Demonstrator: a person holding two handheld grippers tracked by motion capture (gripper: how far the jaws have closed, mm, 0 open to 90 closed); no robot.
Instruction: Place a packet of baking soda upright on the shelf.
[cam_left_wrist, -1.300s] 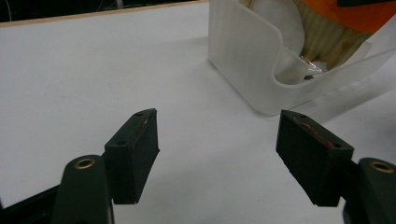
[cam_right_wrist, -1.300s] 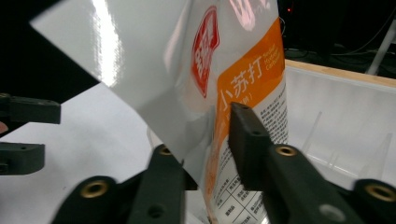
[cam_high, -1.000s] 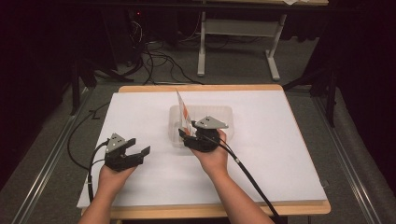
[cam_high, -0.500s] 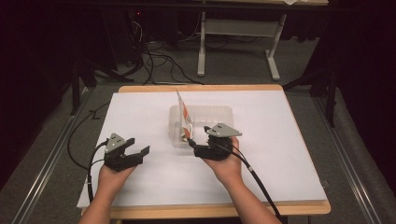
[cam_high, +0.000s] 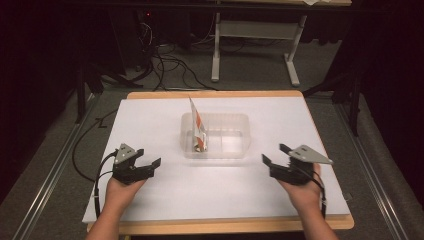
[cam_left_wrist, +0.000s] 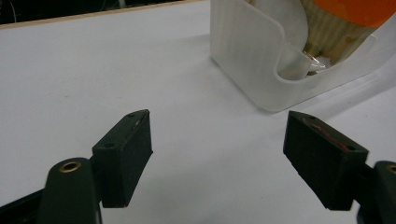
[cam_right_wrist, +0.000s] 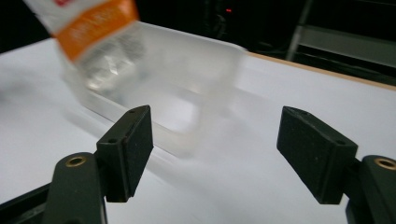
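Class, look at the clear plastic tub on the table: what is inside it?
One orange-and-white packet stands tilted at the left end of the clear plastic tub; the rest of the tub looks bare. The packet's contents and the tub floor beneath it cannot be made out.

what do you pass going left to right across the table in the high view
left gripper → orange-and-white packet standing in the left end of the clear plastic tub → right gripper, both grippers with jaws open
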